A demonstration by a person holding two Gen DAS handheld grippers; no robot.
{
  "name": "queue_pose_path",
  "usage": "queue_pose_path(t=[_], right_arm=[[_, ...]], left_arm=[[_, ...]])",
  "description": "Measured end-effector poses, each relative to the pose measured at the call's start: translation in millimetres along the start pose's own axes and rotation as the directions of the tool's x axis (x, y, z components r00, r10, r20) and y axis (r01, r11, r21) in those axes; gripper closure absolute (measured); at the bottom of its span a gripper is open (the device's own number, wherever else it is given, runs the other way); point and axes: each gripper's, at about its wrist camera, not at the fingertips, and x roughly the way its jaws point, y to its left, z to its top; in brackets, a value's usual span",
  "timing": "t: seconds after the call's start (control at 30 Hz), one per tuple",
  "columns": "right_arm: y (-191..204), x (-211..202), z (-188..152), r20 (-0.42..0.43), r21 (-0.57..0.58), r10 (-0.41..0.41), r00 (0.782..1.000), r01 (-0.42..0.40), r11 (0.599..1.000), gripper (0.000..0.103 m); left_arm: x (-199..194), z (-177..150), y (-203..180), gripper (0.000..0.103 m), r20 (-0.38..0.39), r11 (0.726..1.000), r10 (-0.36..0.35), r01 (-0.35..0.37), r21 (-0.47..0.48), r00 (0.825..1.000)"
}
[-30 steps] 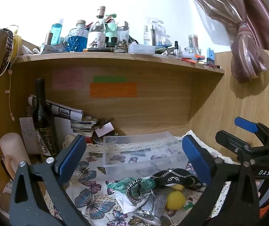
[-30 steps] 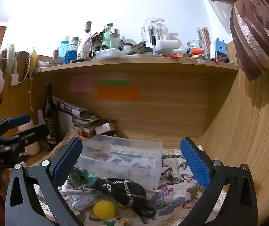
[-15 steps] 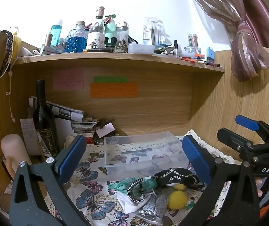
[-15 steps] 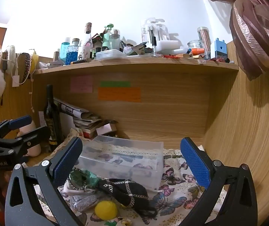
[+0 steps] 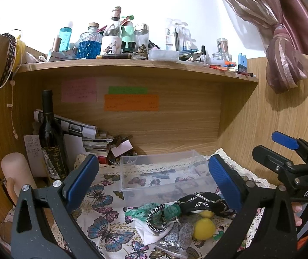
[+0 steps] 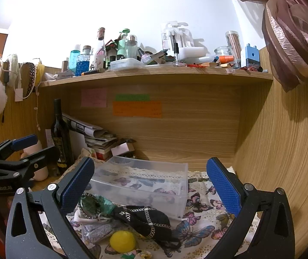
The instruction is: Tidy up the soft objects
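A pile of soft things lies on the butterfly cloth (image 5: 102, 222) in front of a clear plastic bin (image 5: 164, 174): a black chain-trimmed cloth (image 5: 203, 201), a green fabric bundle (image 5: 154, 210), a yellow ball (image 5: 203, 226), a glittery grey piece (image 5: 179, 235). The right wrist view shows the bin (image 6: 145, 183), black cloth (image 6: 145, 218) and ball (image 6: 122, 241). My left gripper (image 5: 151, 181) is open and empty above the pile. My right gripper (image 6: 151, 185) is open and empty, also above it. The right gripper shows in the left wrist view (image 5: 283, 151), the left gripper in the right wrist view (image 6: 24, 149).
A dark wine bottle (image 5: 50, 138), stacked papers (image 5: 82, 133) and a pale cylinder (image 5: 16, 172) stand at the back left. A cluttered shelf (image 5: 132, 64) runs overhead. Wooden walls close the back and right. A curtain (image 5: 287, 64) hangs at upper right.
Both grippers have shifted slightly; the views moved a little. Nothing was taken hold of and the pile has not moved.
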Motion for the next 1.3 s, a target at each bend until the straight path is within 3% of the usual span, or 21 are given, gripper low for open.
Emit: queue_pose_path(t=[1.3], right_arm=[[0.2, -5.3, 6.7, 0.008, 0.009, 0.004, 1.0, -0.004, 1.0, 0.0]], left_arm=[[-6.7, 4.4, -2.1, 0.0, 0.018, 1.0, 0.008, -0.009, 0.011, 1.0]])
